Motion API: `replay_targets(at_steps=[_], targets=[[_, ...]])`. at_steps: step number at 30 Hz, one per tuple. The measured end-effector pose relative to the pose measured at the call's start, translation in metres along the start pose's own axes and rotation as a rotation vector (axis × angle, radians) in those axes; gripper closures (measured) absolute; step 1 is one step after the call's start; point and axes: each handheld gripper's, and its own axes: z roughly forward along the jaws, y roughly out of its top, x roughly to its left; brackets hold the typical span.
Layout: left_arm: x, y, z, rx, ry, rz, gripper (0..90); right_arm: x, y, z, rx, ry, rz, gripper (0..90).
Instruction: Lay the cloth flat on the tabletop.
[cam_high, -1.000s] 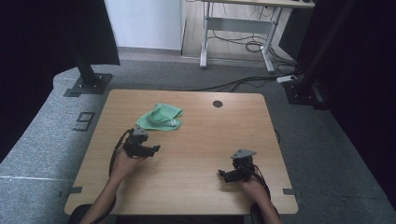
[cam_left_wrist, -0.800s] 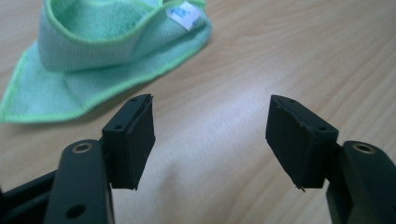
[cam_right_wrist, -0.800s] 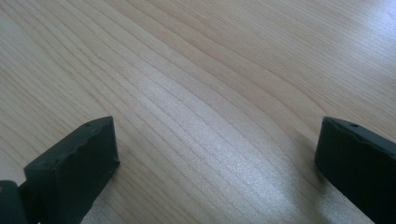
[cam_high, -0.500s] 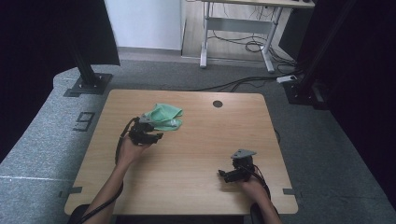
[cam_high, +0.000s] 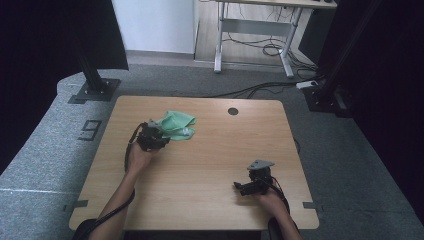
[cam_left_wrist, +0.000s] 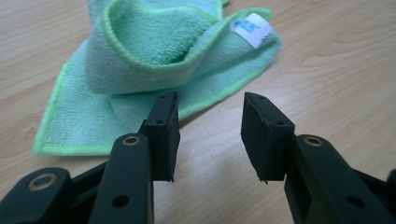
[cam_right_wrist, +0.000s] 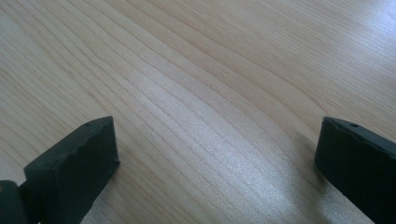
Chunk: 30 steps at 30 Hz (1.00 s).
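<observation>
As seen from the high view, the right gripper (cam_high: 239, 186) rests at the near right of the table (cam_high: 210, 210), well apart from the cloth (cam_high: 176, 125); its jaws stand wide over bare wood, nothing between them. Farther in, at the left, the left gripper (cam_high: 159, 134) sits just beside the cloth's near edge and is plainly the nearer of the two. Its jaws have just been closing and now stand at a moderate gap, with bare wood between the pads (cam_left_wrist: 163, 135) and no fabric yet caught. From the left gripper view, the cloth (cam_left_wrist: 140, 60), green and crumpled, lies directly ahead and slightly left of the jaws, its hemmed border running across their line and its white label (cam_left_wrist: 251, 29) at far right.
</observation>
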Motion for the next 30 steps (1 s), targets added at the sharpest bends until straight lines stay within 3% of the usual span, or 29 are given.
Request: replay_targets(at_steps=[7,20,30], targets=[[0.01,0.007,0.015,0.036,0.044,-0.006,57.7,0.0,0.0,0.0,0.0,0.0,0.0,0.0],[0.018,0.003,0.037,0.075,0.06,-0.035,59.7,0.0,0.0,0.0,0.0,0.0,0.0,0.0],[0.017,-0.002,0.033,0.067,0.054,-0.046,77.1,0.0,0.0,0.0,0.0,0.0,0.0,0.0]])
